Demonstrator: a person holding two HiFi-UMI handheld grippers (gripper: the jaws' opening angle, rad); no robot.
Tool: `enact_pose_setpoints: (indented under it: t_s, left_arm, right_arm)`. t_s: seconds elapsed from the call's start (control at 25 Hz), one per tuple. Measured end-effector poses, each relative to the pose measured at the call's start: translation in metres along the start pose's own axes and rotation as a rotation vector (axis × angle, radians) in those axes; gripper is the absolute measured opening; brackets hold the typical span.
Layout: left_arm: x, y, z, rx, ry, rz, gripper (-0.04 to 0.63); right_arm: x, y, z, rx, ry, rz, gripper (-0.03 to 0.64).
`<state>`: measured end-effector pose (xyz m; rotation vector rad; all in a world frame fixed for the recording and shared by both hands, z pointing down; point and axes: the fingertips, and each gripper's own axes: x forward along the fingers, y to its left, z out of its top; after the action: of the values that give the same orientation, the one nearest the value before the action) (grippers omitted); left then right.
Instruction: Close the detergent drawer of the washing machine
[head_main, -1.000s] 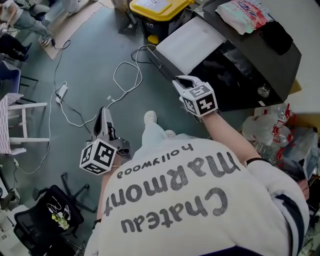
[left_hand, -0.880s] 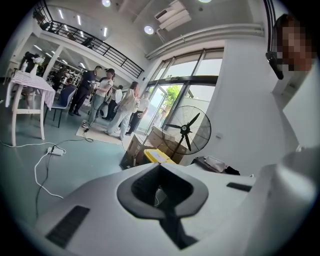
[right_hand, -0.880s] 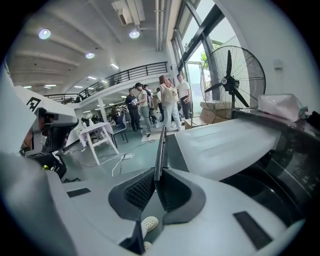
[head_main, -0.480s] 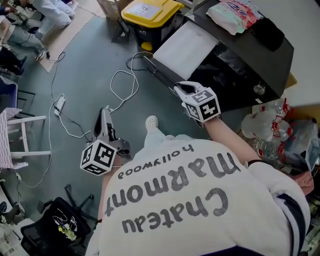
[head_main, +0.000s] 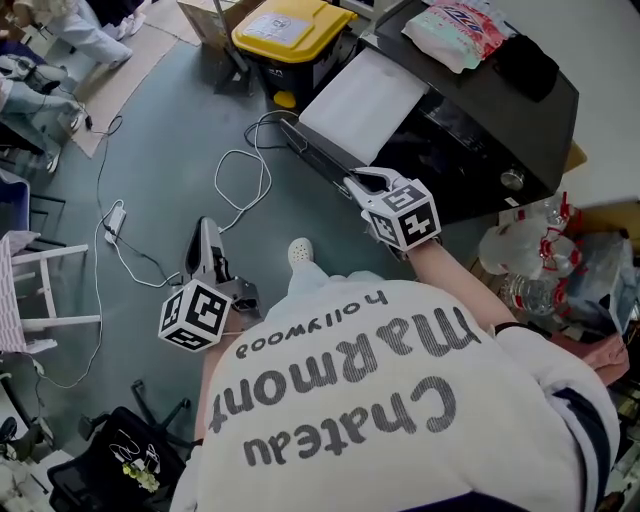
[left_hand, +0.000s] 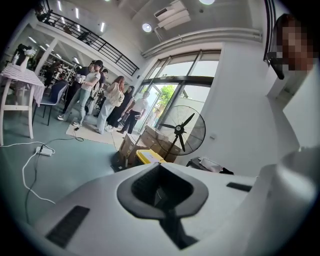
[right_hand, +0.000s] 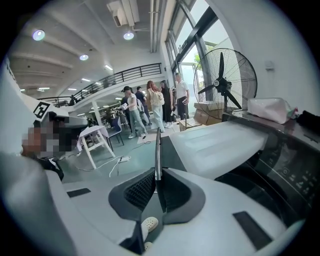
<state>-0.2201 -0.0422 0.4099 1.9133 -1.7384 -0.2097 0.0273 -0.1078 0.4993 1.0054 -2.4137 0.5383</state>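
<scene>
A black washing machine (head_main: 490, 110) stands at the upper right of the head view, its detergent drawer (head_main: 362, 92) pulled out with a white top and a thin dark front edge (head_main: 312, 150). My right gripper (head_main: 353, 179) is shut on that front edge. In the right gripper view the thin edge (right_hand: 158, 145) stands upright between the pads of the right gripper (right_hand: 157, 182), with the drawer's white top (right_hand: 215, 144) to its right. My left gripper (head_main: 205, 228) hangs low over the floor, away from the machine. Seen close, the left gripper (left_hand: 162, 187) is shut and holds nothing.
A yellow-lidded bin (head_main: 285, 25) stands left of the drawer. White cable (head_main: 240, 170) and a power strip (head_main: 113, 215) lie on the grey floor. A pink package (head_main: 462, 25) rests on the machine. Plastic bags (head_main: 530, 265) crowd the right; a standing fan (right_hand: 225, 80) and people are farther off.
The head view has shifted slightly. My right gripper keeps its hold on the drawer's front edge. The left gripper has only drifted a little over the floor.
</scene>
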Motion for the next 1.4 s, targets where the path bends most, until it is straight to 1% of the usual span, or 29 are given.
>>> enact_pose_setpoints:
  t_s: [0.52,1.4]
  left_arm:
    - [0.018,-0.001,0.002,0.002,0.016,-0.021,0.008]
    - [0.047,-0.001,0.018,0.007,0.04,-0.05,0.008]
  right_arm:
    - [0.003,-0.016,0.002,0.017,-0.001,-0.035,0.057]
    - [0.004,-0.058,0.015,0.066,-0.003,-0.131,0.06]
